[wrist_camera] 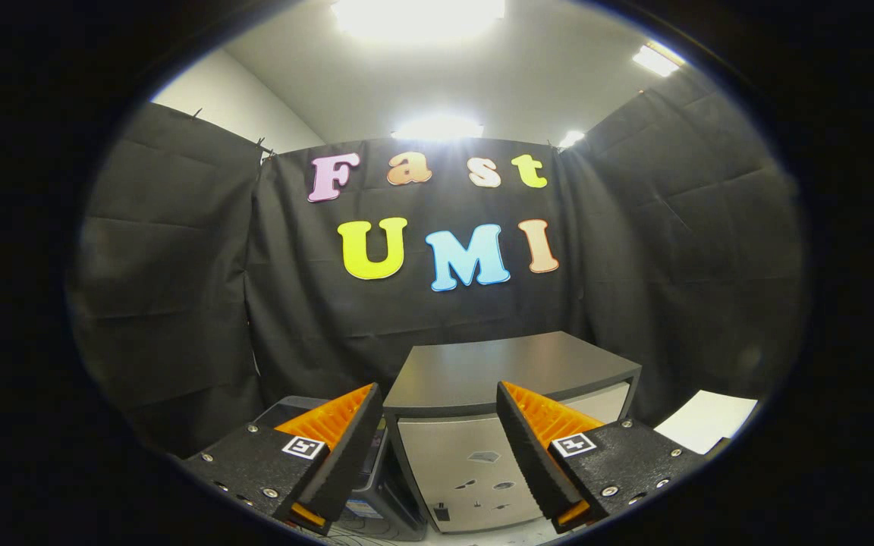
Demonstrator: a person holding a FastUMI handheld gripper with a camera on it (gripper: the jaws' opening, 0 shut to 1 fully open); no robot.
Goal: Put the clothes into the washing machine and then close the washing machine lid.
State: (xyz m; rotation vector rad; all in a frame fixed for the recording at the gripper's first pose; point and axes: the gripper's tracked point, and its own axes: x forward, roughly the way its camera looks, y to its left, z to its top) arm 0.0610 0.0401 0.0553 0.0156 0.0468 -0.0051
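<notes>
Fingers of the gripper [437, 447] spread wide, empty, before a grey box-shaped washing machine [475, 425], its base cut off.

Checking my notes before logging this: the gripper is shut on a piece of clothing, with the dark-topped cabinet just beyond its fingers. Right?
Not quite. In the gripper view the gripper is open, its fingers spread apart with nothing between them. The rest holds: the dark-topped cabinet stands just beyond its fingers.
</notes>
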